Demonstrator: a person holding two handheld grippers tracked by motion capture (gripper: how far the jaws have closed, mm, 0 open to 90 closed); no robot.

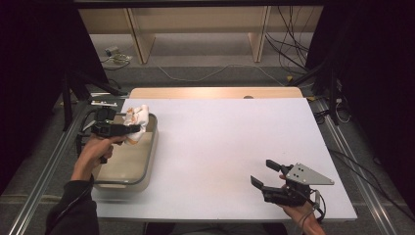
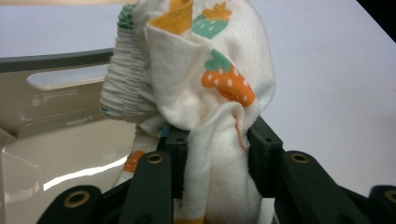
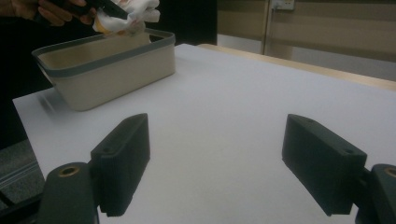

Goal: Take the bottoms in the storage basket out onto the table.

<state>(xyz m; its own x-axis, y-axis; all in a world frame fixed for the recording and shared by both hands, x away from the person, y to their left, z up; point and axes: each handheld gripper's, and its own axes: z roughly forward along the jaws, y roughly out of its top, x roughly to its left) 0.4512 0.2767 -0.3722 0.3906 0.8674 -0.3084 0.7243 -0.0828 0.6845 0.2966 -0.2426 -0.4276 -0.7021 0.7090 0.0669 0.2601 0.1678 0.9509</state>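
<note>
A: Surface first. White, wide, and the beige bin sits at its left edge, long side running away from you. Bin as landmark from here.

B: Bin noted. Grey rim, pale inside, glossy floor in the left gripper view. Where is your left gripper?

A: Over the far half of the bin, above the rim, your hand behind it. Its fingers are clamped on a white cloth printed with orange strawberries and green leaves.

B: Cloth position?

A: Bunched, held up above the bin's far end, not resting on the bin floor. A ribbed cuff-like band shows on its bin-side edge.

B: Your right gripper?

A: Well apart from the bin, across the surface toward the near right corner. Fingers spread wide, nothing between them, bare surface beneath.
</note>
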